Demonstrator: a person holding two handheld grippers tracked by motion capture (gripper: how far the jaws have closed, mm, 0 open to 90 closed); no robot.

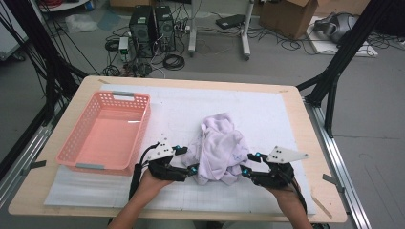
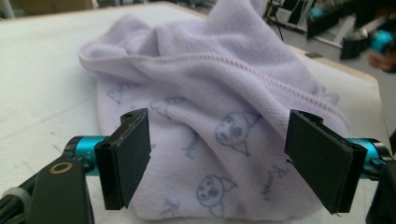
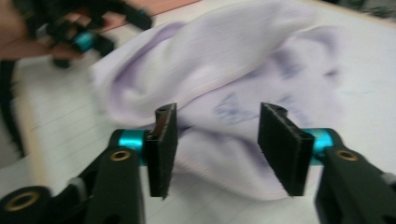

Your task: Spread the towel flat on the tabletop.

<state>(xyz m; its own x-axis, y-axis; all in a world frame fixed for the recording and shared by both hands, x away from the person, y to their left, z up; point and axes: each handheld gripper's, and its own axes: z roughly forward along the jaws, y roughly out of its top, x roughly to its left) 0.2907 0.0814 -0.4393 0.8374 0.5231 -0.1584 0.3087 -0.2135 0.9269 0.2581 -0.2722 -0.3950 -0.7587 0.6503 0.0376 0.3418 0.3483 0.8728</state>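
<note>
Flanking garment [image 1: 218,149] edges — L tool [image 1: 190,161] & R tool [image 1: 248,165] released — basket [image 1: 81,143] well apart.

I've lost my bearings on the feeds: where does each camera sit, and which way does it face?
High view: above the person's side, looking forward and down on the table; forearms, both grippers show.
Left gripper view: rides the left gripper, facing the lilac garment; open jaws.
Right gripper view: rides the right gripper, facing the garment; open jaws.
Shared: all three see the garment.
</note>
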